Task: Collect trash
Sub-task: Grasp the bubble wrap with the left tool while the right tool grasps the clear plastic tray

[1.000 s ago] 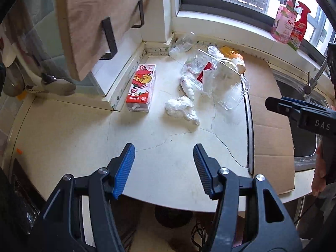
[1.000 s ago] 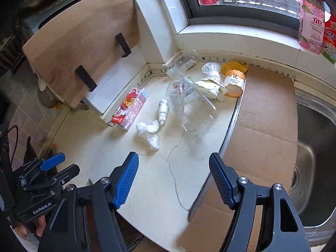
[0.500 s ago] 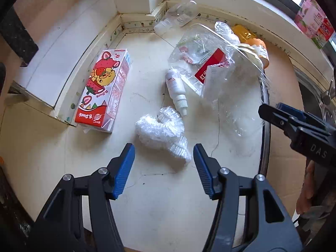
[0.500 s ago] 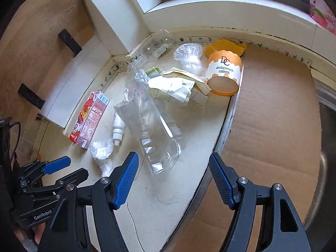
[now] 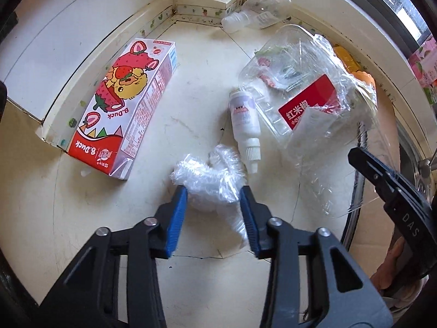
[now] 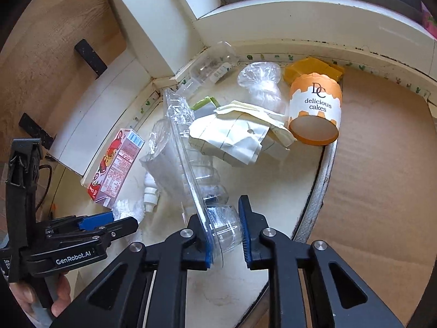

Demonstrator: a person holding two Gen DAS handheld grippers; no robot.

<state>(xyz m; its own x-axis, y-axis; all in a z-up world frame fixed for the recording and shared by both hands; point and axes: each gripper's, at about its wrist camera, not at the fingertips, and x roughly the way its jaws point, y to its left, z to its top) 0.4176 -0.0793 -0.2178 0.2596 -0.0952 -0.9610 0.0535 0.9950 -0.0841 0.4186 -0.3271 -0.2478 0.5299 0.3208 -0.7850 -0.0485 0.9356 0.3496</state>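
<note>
The left gripper (image 5: 213, 194) is seen low over the countertop (image 5: 54, 205), its blue jaws narrowed around a crumpled wad of clear plastic wrap (image 5: 210, 175), which appears pressed on both sides, though full contact cannot be confirmed through the glare. The right gripper (image 6: 225, 229) is closed on the near end of a clear plastic clamshell tray (image 6: 191, 164), which is tilted up on edge. A B.Duck carton (image 5: 123, 106) lies flat beside the wall, a small white dropper bottle (image 5: 244, 125) lies between wad and tray, and an orange cake cup (image 6: 314, 109) is tipped over near the cardboard sheet (image 6: 382, 177).
</note>
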